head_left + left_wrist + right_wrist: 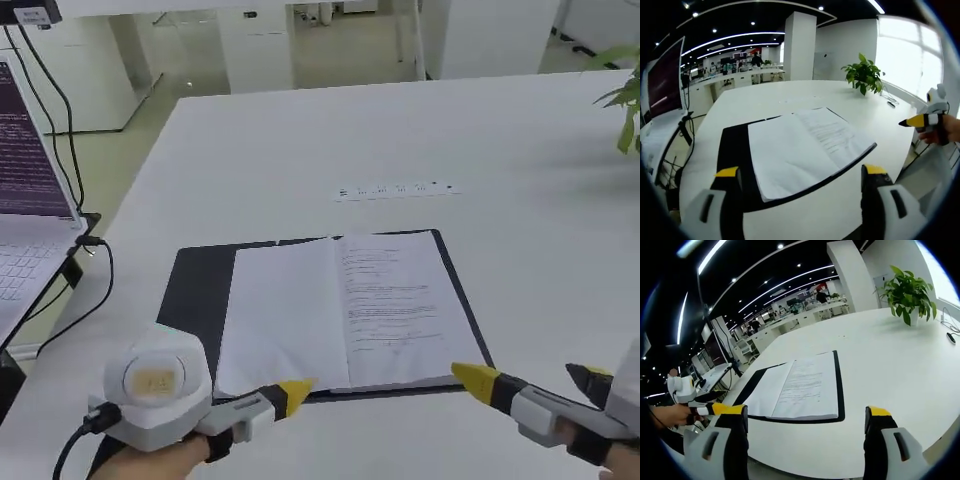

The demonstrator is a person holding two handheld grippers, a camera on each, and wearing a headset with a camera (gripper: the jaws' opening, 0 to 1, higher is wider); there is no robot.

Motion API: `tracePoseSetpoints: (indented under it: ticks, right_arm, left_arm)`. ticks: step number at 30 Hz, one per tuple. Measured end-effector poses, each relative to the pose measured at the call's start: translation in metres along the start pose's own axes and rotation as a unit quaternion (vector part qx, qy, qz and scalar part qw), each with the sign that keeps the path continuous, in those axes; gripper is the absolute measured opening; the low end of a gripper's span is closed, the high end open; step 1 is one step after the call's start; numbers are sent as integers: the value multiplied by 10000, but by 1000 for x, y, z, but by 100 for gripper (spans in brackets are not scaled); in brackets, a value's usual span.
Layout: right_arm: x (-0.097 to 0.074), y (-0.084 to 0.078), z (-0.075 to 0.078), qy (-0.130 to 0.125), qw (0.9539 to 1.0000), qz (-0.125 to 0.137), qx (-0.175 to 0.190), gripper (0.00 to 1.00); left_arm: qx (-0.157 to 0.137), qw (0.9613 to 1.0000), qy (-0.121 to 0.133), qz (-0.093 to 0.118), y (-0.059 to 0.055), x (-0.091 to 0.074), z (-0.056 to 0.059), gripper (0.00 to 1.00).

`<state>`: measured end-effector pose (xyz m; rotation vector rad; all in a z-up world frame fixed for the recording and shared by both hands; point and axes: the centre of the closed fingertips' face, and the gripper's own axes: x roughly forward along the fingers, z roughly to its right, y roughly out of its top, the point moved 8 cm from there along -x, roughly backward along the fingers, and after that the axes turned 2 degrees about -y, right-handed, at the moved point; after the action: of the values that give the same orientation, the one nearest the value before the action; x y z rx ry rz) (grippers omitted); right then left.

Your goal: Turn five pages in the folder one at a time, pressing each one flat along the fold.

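Folder (195,290) lies open near bench (300,130) front edge. Left gripper (800,171) and right gripper (804,411) hover off it, jaws spread, likely staged to lift right page (395,310).

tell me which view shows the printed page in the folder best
The head view: it looks down on the printed page almost squarely, so its text lines stand apart. Both gripper views show it from a low angle, slanted and foreshortened, text faint.

Black folder (340,310) open flat, blank white page left, printed page right; just ahead of left gripper (800,171) and right gripper (804,410), untouched.
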<state>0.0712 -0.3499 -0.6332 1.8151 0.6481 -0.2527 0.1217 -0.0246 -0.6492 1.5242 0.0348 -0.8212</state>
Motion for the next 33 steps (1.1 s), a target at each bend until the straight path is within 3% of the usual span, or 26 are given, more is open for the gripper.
tracePoseSetpoints:
  ticks: [6,13,24,29,33]
  right_arm:
    - [-1,1,0,-53,10000,72,23,97]
    - [-2,0,1,-84,9999,80,63,96]
    - [-6,0,5,-188,9996,191,119,95]
    - [-7,0,6,-233,9994,215,167,94]
    - [-10,2,6,-258,9987,372,231,94]
  left_arm:
    - [166,9996,-211,-18,8,29,11,97]
    - [421,9975,-558,-111,18,70,38,96]
    - [870,9906,-1007,-319,18,126,85,94]
    - [990,9883,-1101,-372,16,145,100,91]
    - [927,9889,-1111,-344,16,158,108,89]
